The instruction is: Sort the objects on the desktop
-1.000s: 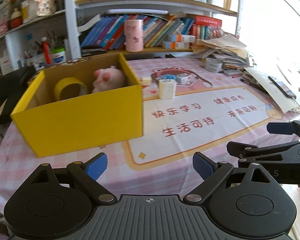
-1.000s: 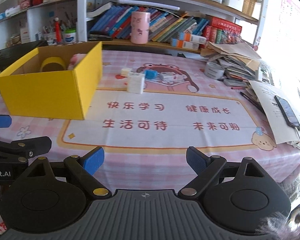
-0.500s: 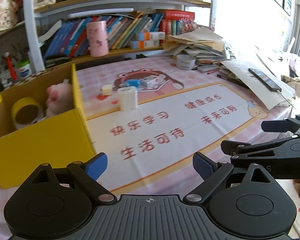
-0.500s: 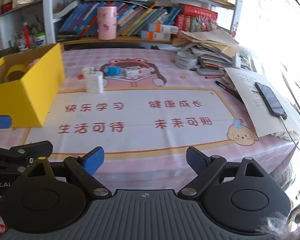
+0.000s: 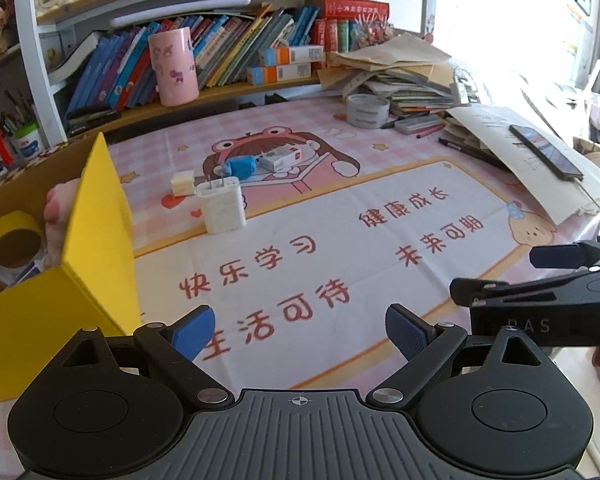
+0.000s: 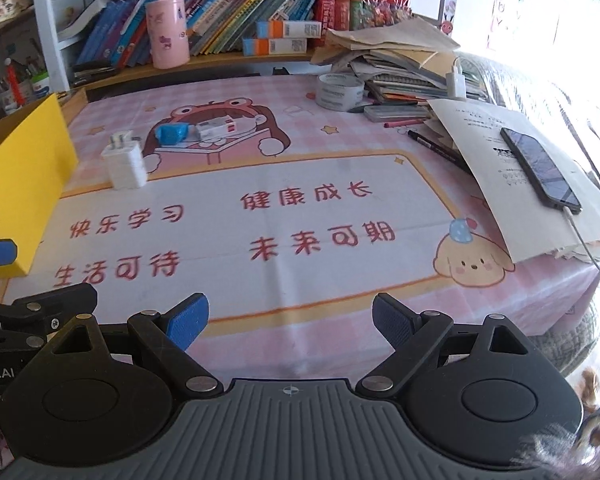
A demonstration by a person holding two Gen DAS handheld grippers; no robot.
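Nearby, yellow box [image 5: 96, 248] beside white charger [image 5: 223, 208], both hand-held grippers [image 5: 300, 330] [image 6: 290, 318] wide apart, empty.

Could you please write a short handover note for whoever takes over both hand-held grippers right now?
Left hand-held gripper: open, empty, over the mat's near edge.
Right hand-held gripper: open, empty, alongside it.
Done: the yellow box at left already holds a yellow tape roll and a pink plush toy.
Left on the mat: white charger standing upright, small cream plug behind it, blue item and small white box further back.
Suggestion: the white charger is nearest the box, so it is probably next.
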